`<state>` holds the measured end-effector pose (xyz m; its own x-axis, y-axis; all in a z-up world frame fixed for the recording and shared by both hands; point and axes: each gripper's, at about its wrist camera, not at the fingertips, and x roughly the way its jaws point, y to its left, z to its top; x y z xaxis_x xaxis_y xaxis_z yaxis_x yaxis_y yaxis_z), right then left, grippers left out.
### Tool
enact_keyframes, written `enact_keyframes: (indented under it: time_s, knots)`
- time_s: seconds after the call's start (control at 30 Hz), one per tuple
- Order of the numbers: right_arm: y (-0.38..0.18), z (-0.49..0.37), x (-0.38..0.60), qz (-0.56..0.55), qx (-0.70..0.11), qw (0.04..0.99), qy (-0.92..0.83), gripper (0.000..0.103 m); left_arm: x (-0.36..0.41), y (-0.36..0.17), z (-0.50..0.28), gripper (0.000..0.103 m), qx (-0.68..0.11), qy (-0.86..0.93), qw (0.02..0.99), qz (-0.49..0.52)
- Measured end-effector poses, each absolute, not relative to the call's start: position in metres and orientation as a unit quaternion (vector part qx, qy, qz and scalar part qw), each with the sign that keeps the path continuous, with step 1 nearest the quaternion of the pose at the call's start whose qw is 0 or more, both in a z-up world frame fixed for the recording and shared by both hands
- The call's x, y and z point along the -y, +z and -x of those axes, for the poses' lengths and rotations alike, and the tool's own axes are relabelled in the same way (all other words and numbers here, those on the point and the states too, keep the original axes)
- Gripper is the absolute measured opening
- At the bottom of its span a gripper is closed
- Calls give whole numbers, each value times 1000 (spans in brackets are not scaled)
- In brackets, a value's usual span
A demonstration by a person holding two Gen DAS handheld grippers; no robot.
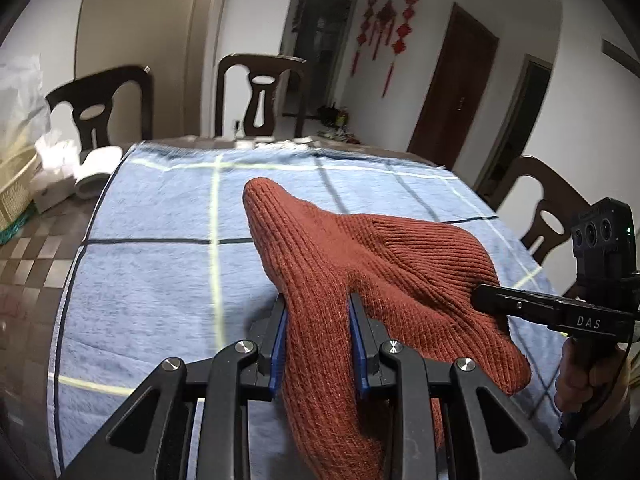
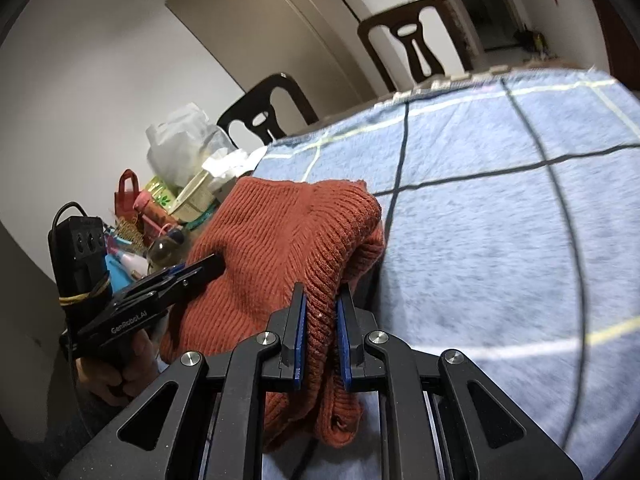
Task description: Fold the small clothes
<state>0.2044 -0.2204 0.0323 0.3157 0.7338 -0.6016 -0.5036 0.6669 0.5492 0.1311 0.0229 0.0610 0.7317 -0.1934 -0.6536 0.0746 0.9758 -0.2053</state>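
Rust-red ribbed knit hat (image 1: pixel 372 264) hangs bunched between two black handheld grippers, lifted above the pale blue checked towel (image 1: pixel 160 240) that covers the table rather than lying flat on it. The left gripper (image 1: pixel 318 320) is clamped on one gathered edge of the knit, its blue pads pressed into the fabric; the right gripper (image 2: pixel 321 320) pinches the thick ribbed edge in the same way. No neat fold shows yet: the cloth sags in loose humps, one end peaking toward the dark wooden chairs (image 1: pixel 260 92). By my judgement the task is early to midway, with the garment picked up but laying out, folding and smoothing all left.
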Motion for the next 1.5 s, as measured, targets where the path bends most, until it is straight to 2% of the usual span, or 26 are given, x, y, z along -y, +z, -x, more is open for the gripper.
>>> enact_keyframes:
  time_s: [0.13,0.23,0.43,0.57,0.7,1.0,1.17,1.5]
  knots:
    - [11,-217,213,-120,-468,794,370,16,-39,29,-147,30,-388,-57,915,96]
    - [17,-214,220,-115,-469,796,366,19,-45,13,-145,33,-394,-54,911,109]
    - [52,-207,218,-67,-421,834,350,20,-54,37,-127,33,-373,-44,919,115]
    - [37,-226,197,-43,-441,826,347,20,-44,49,-133,33,-355,-59,927,107]
    - [19,-237,192,-37,-460,819,339,20,-31,25,-159,33,-389,-54,916,85]
    - [58,-164,203,12,-412,832,372,20,-34,45,-107,33,-365,-57,925,85]
    - [34,-148,191,65,-430,826,359,18,-29,36,-75,33,-373,-56,921,92]
    - [20,-150,201,51,-434,830,346,18,-25,21,-79,33,-382,-20,921,76]
